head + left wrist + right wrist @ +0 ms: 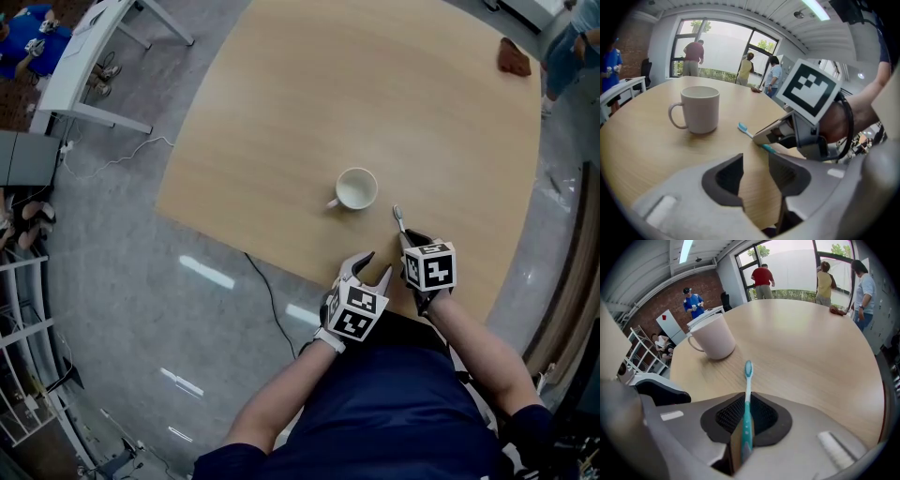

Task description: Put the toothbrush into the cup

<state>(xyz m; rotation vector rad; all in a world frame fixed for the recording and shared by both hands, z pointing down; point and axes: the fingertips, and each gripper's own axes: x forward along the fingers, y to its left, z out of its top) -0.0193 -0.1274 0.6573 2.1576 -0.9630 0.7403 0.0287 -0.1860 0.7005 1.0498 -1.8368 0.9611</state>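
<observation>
You've got the grasp done: your right gripper [746, 417] is clenched on the teal handle of the toothbrush [748, 380], whose slim white neck and pale blue head poke out ahead, low by the wooden table [328, 84]. Still to do is the carry and the drop into the white mug [356, 188], which stands upright and empty just beyond. Your left gripper [373, 269] hangs agape, holding nothing.

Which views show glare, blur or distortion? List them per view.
Head view: even light, glare streaks on the floor, edges bent. Left gripper view: strong fisheye, windows blown out, near fingers soft. Right gripper view: same fisheye, dark corners, toothbrush sharp at its head, blurred lower down.
</observation>
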